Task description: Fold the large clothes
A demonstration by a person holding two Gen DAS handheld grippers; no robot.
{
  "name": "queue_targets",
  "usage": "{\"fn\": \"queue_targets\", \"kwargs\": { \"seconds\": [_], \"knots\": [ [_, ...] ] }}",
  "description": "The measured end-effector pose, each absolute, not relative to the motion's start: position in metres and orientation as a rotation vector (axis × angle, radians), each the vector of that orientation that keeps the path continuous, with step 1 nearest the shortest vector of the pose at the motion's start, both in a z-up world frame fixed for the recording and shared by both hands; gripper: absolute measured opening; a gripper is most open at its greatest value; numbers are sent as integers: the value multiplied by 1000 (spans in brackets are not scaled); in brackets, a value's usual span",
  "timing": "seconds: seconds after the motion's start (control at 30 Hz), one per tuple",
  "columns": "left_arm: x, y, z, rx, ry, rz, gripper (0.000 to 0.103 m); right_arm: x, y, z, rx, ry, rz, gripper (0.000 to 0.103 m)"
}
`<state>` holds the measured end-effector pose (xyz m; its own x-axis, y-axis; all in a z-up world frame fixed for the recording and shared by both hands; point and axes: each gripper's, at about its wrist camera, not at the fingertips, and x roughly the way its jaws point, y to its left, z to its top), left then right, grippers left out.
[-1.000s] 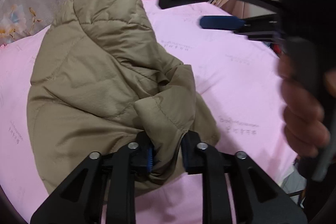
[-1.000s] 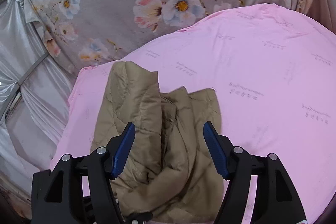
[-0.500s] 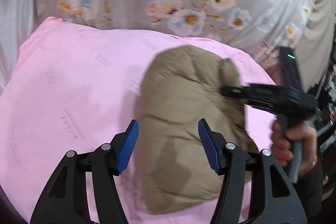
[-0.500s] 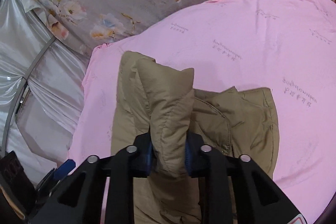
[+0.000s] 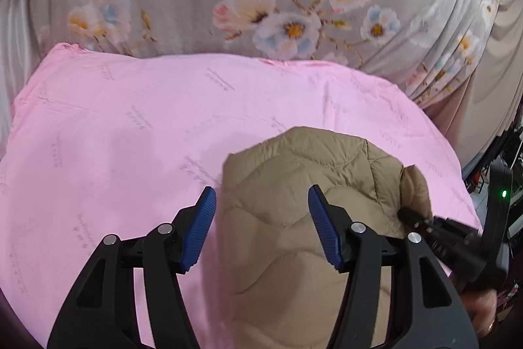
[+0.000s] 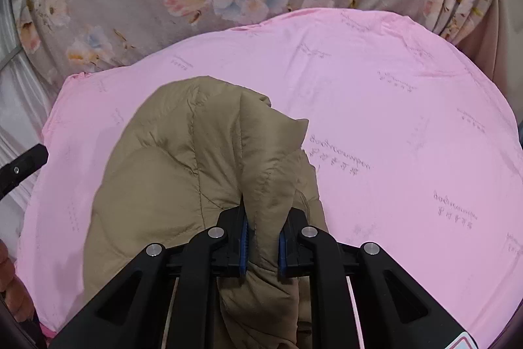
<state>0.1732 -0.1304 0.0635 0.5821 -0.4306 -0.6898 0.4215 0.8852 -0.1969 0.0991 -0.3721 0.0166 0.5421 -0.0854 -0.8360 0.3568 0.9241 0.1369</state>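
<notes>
A tan quilted puffer jacket (image 5: 294, 218) lies bunched on a pink sheet (image 5: 130, 126). My left gripper (image 5: 261, 228) is open and empty, its blue pads (image 5: 199, 231) spread above the jacket's left part. My right gripper (image 6: 263, 237) is shut on a fold of the jacket (image 6: 183, 172) and holds it up off the sheet (image 6: 408, 136). The right gripper also shows in the left wrist view (image 5: 421, 221), at the jacket's right edge. The jacket's underside and near end are hidden by the grippers.
A grey flowered cloth (image 5: 261, 5) hangs behind the pink sheet. Pale curtains (image 6: 13, 94) hang at the left. The left gripper's tip (image 6: 23, 165) pokes in at the left edge of the right wrist view. Dark equipment (image 5: 513, 185) stands at the far right.
My left gripper let go of the jacket, opened and drew back. My right gripper closed on a jacket fold and has lifted it, pulling it across.
</notes>
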Motion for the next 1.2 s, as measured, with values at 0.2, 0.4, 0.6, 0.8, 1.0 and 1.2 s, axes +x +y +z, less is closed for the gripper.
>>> {"fn": "queue_targets", "kwargs": {
  "seconds": [0.2, 0.4, 0.6, 0.8, 1.0, 1.2],
  "knots": [
    [199, -181, 21, 69, 885, -447, 56, 98, -370, -14, 327, 957, -284, 16],
    [206, -193, -15, 86, 896, -408, 59, 92, -375, -37, 383, 925, -284, 20],
    [203, -199, -34, 120, 843, -381, 63, 91, -383, -51, 441, 897, -268, 22],
    [201, -204, -43, 133, 818, -360, 64, 89, -385, -57, 463, 876, -259, 22],
    [200, -209, -50, 148, 783, -335, 64, 88, -388, -63, 483, 853, -252, 22],
    [199, -212, -54, 156, 764, -317, 65, 86, -394, -68, 513, 832, -236, 22]
  ]
}}
